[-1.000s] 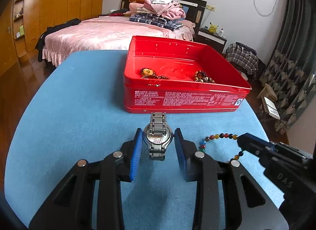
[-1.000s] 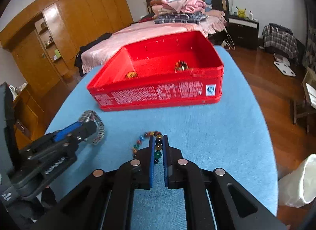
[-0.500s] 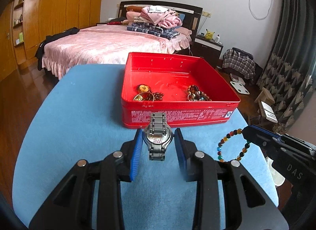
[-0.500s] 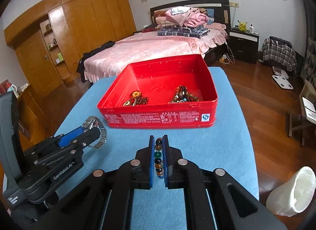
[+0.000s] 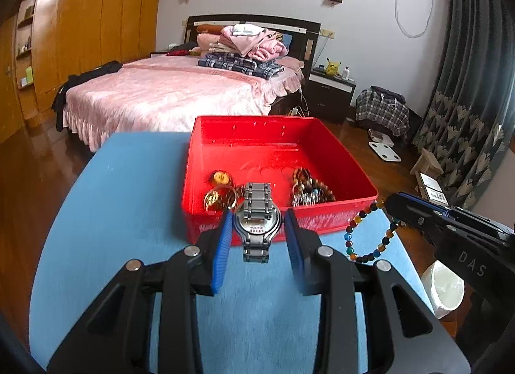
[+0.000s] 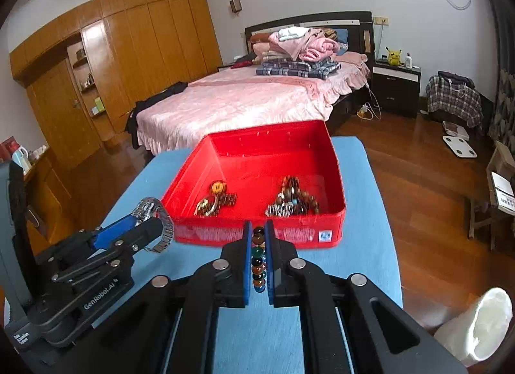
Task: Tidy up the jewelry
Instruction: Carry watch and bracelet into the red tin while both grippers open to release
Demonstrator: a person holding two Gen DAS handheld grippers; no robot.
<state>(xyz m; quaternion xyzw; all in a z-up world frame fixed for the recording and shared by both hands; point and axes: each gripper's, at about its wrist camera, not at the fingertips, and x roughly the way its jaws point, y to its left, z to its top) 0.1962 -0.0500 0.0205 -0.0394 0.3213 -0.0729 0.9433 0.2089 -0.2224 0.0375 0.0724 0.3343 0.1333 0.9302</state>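
My left gripper is shut on a silver metal watch, lifted above the blue table in front of the red tin box. From the right wrist view the same watch shows at the left. A bracelet of coloured beads is pinched edge-on in my shut right gripper; in the left wrist view this bracelet hangs as a loop from the right gripper's tip. Inside the red box lie gold pieces and a heap of bead bracelets.
The round table has a blue cloth. Beyond it stand a pink bed with folded clothes and a dark nightstand. A white bin sits on the wooden floor at the right. Wooden wardrobes line the left wall.
Both grippers have risen with the watch and the bead bracelet off the table. The box's inside and its jewellery have come into fuller view.
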